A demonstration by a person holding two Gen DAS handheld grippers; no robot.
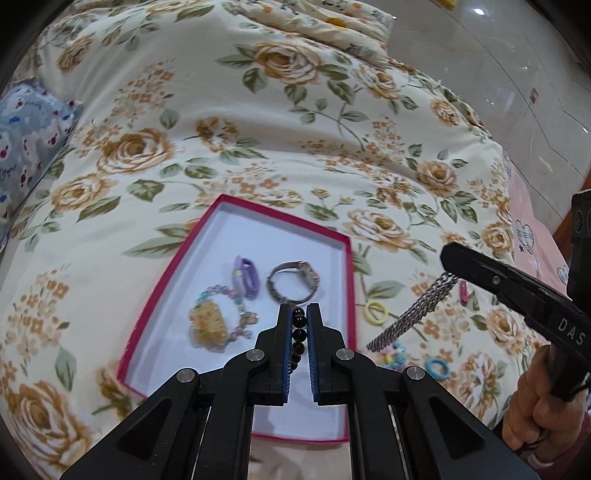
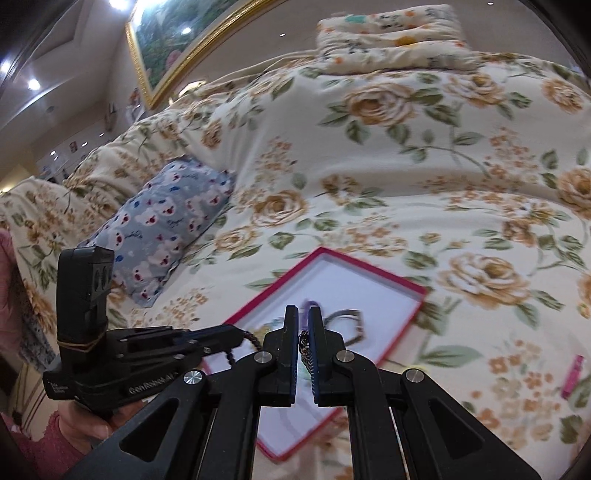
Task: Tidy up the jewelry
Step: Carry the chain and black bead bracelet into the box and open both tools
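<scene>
Closest to the left wrist camera, the left claw [image 1: 299, 314] is clamped on a string of dark round beads [image 1: 298, 334] that runs up between its blue pads. Just past its tips lies a red-rimmed box [image 1: 349, 280] with a white floor, resting on the flowered bed cover [image 1: 258, 122]. Inside the box, from nine o'clock round to one o'clock of the tips, lie a pastel chain bracelet with a yellowish charm [image 1: 212, 325], a purple band [image 1: 244, 277] and a metal watch [image 1: 293, 282].

At three o'clock the right claw [image 1: 448, 258] reaches in, clamped on a silver chain [image 1: 410, 314] that hangs down to the cover outside the box. A hand [image 1: 532, 410] grips its handle at about four o'clock. Beneath the chain lie a yellow hair ring [image 1: 376, 312], a blue hair ring [image 1: 437, 368] and a small pink piece [image 1: 463, 291], all on the cover beside the box.

From the right wrist camera, chain links show between the right claw's closed pads, over the box. Farther off, at ten o'clock, sits a blue bear-print pillow [image 1: 26, 147]; at one o'clock, a folded quilt [image 1: 332, 26].
</scene>
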